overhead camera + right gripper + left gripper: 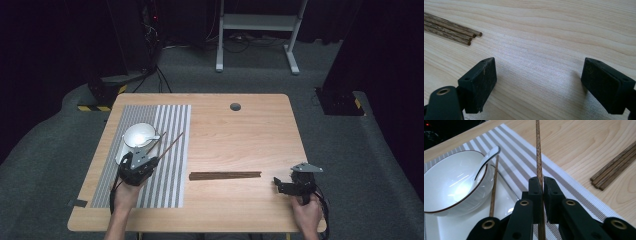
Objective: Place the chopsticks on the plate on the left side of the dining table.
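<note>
One thin wooden chopstick (538,150) sits clamped in the left tool (540,187), jutting ahead over the striped woven mat (524,167), right of the glossy white bowl (451,182). Light, stiff and slick, it probably holds best near mid-length. The right tool (539,82) gapes empty above the tabletop (549,30).

the table (240,135) is pale wood with a fine grain and a dark grey round plug near its far edge. the placemat (172,150) carries grey and white stripes. the bowl (449,182) is white with a thin dark brown rim, and the spoon (487,158) in it is white. the plate (461,227) under the bowl is white. the chopsticks (225,175) are dark brown with a streaky grain. the left gripper (540,187) and the right gripper (539,85) are black, with brass-coloured rivets. the floor (350,150) is dark grey.
</note>
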`<state>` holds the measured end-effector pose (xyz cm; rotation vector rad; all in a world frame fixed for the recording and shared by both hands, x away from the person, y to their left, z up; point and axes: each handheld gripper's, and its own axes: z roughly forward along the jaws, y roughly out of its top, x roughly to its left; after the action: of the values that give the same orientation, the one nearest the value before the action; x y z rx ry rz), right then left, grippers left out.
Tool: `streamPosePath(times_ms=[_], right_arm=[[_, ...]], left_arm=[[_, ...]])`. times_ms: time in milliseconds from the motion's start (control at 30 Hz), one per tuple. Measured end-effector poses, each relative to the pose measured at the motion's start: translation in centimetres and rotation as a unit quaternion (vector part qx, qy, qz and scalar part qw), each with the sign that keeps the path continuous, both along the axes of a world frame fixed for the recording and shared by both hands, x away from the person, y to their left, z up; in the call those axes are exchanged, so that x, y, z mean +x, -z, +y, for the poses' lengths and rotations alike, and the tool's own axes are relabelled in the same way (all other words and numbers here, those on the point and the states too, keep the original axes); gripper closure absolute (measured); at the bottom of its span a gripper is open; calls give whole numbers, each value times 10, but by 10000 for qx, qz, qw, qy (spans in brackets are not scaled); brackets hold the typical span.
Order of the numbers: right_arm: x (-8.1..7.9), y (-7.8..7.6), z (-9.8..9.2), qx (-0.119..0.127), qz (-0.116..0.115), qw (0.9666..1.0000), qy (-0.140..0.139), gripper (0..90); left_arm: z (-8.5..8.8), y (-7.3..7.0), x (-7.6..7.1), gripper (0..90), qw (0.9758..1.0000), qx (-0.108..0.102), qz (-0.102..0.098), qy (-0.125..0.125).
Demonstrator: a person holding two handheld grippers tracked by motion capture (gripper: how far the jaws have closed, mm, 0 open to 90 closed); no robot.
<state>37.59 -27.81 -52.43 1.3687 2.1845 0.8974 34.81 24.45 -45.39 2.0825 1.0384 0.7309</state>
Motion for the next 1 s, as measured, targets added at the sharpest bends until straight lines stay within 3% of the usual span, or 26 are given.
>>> streamPosePath(times_ms=[600, 1000], right_arm=[[0, 0, 0, 4, 1, 10000, -2, 128], [0, 0, 0, 5, 2, 10000, 0, 128]], left_arm=[[7, 8, 6, 843, 9993, 258, 85, -251], [17, 15, 12, 844, 9986, 222, 175, -453]])
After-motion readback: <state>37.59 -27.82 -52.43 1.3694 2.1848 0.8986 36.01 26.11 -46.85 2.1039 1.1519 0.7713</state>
